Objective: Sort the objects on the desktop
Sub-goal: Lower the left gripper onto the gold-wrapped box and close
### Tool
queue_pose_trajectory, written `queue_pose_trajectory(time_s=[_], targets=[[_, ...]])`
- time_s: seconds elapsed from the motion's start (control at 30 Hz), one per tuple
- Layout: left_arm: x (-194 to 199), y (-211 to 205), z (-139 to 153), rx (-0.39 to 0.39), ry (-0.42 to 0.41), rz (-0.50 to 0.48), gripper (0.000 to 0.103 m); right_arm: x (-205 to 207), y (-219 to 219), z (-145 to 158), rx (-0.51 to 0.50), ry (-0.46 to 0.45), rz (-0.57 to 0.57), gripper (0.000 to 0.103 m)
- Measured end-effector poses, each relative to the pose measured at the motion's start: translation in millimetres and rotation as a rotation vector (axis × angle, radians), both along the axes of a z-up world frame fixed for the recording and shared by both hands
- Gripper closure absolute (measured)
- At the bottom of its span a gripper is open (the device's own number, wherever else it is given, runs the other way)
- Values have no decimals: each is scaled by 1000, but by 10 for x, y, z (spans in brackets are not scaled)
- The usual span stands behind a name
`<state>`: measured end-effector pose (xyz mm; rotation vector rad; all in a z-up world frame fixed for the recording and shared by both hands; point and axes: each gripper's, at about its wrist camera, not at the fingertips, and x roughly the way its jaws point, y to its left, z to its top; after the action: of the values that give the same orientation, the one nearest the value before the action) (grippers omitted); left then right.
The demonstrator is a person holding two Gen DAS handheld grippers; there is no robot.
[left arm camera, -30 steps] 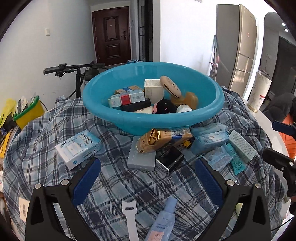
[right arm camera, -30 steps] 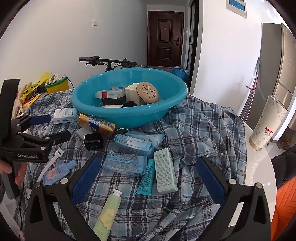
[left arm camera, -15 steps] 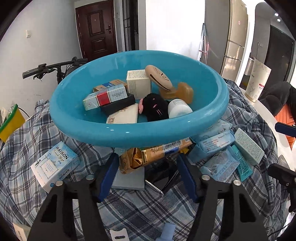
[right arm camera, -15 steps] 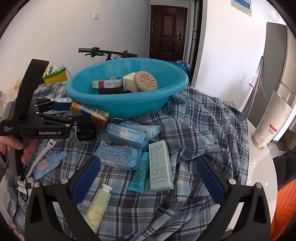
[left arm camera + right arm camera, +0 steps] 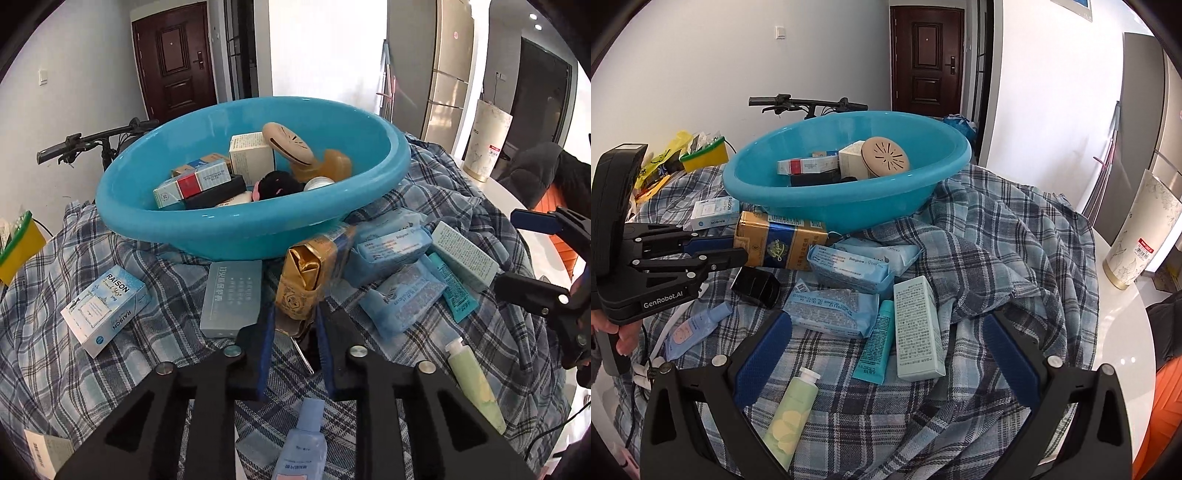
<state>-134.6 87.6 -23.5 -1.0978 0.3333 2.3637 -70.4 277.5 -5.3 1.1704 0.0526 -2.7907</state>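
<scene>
The left gripper (image 5: 293,325) is seen at the lower centre of the left wrist view, its blue fingers (image 5: 266,339) closing on the near end of a gold packet (image 5: 310,280); the packet lies between them and appears lifted off the checked cloth (image 5: 155,354), tilted toward the basin. In the right wrist view the same packet (image 5: 779,243) is found at the left of the frame, held at its end by the left gripper (image 5: 737,249), just in front of the blue basin (image 5: 846,206). The basin (image 5: 236,236) fills the upper centre of the left wrist view and is loaded with boxes and a round beige disc (image 5: 286,144). The right gripper (image 5: 886,350) is held wide open at the bottom of its frame, with nothing between its fingers; a green tube (image 5: 792,410), a teal tube (image 5: 875,341) and a pale green box (image 5: 916,328) are spread on the cloth-covered desk beneath it. A small black box (image 5: 755,286) lies below the gold packet.
</scene>
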Motion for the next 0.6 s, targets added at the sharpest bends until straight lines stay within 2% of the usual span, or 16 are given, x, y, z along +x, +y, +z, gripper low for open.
queue_pose_trajectory(time_s=[0.07,0.1,0.37,0.43,0.47,0.5,0.53,0.6], targets=[[-36,7,-17,22,-3,-9,34,18,-2,13,-2,5,1,0],[-54,6,-23,35,4,-11,30,26,2,17,0,7,2,0],[-283,67,-115,11,20,1,29,31,143,-22,-9,-10,-24,0],[-306,65,-129,35,7,-13,29,26,178,-37,-21,-16,-28,0],[-302,59,-125,53,1,-21,33,24,187,-41,-22,-18,-29,0],[-286,54,-114,69,2,-29,42,25,195,-46,-21,-17,-31,0],[-270,54,-104,70,2,-36,65,26,197,-47,-19,-17,-32,0],[-220,65,-83,63,8,-48,72,25,203,-48,-16,-18,-32,0]])
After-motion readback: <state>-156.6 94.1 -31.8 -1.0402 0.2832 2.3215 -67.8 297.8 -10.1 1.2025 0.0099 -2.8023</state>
